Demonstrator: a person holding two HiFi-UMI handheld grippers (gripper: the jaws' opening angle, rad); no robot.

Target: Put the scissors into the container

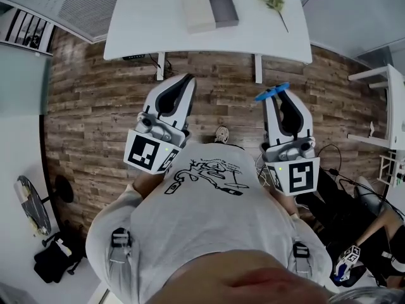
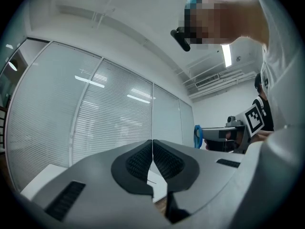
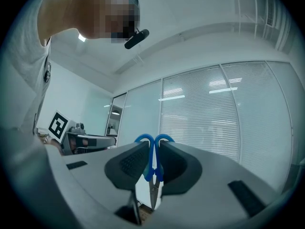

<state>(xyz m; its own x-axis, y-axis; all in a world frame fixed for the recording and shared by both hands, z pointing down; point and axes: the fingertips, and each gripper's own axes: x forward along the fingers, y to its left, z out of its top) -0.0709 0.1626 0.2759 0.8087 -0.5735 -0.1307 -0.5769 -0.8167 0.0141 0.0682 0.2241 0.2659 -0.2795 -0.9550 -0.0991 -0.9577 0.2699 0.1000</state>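
Grey pads of the left gripper (image 2: 152, 152) are seen pressed together with nothing between them; the tool is held raised and idle. Ahead, on the white table (image 1: 139, 30), the container (image 1: 223, 7) stands open, well apart from both tools. To the right, the blue scissors (image 3: 150, 171) are pinched by their handle loops in the right gripper (image 1: 279, 97), clear of the table. A firm pinch is judged necessary for the carry, with the blades brought over the grey compartment before release. Blades hanging point-down are shown only in the right gripper view; the container is made out only in the head view.
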